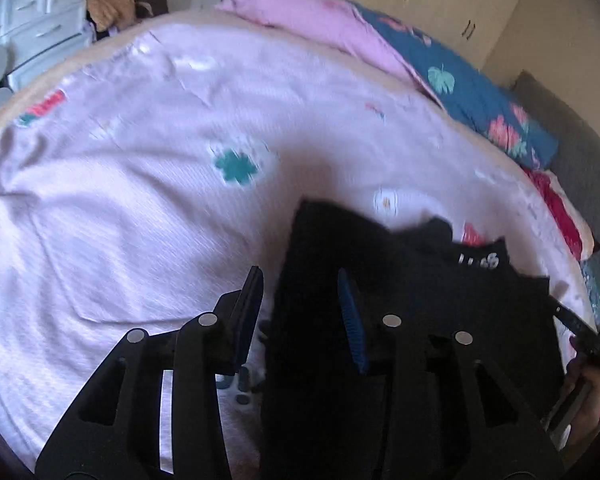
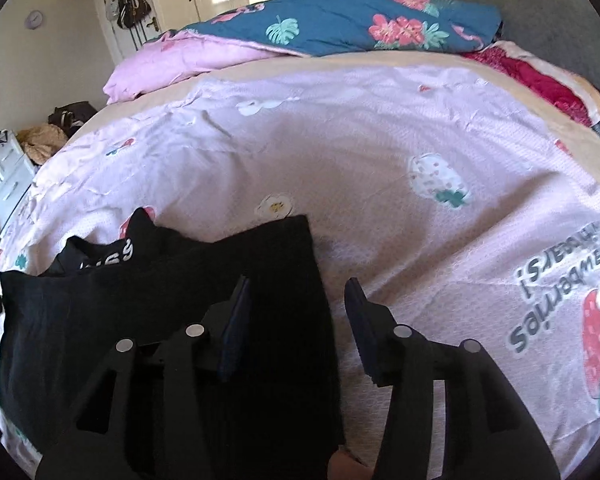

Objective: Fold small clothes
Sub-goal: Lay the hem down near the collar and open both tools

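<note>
A black garment (image 1: 440, 320) with white lettering near its far edge lies folded on the pink printed bedsheet (image 1: 140, 200). My left gripper (image 1: 300, 276) hovers over the garment's left edge with its jaws apart. The edge sits between the blue pads (image 1: 350, 316), and neither pad presses on it. In the right wrist view the same garment (image 2: 140, 320) fills the lower left. My right gripper (image 2: 298, 280) straddles its right edge, open, with one finger over the cloth and the other finger over the sheet (image 2: 380, 180). Part of the right gripper's body (image 1: 580, 332) shows at the left wrist view's right edge.
A rolled pink quilt (image 2: 172, 64) and a blue floral duvet (image 2: 340, 20) lie along the far side of the bed. A red blanket (image 2: 540, 76) sits by the grey headboard (image 2: 540, 8). White drawers (image 1: 44, 20) stand past the bed's left end, and wardrobes line the wall.
</note>
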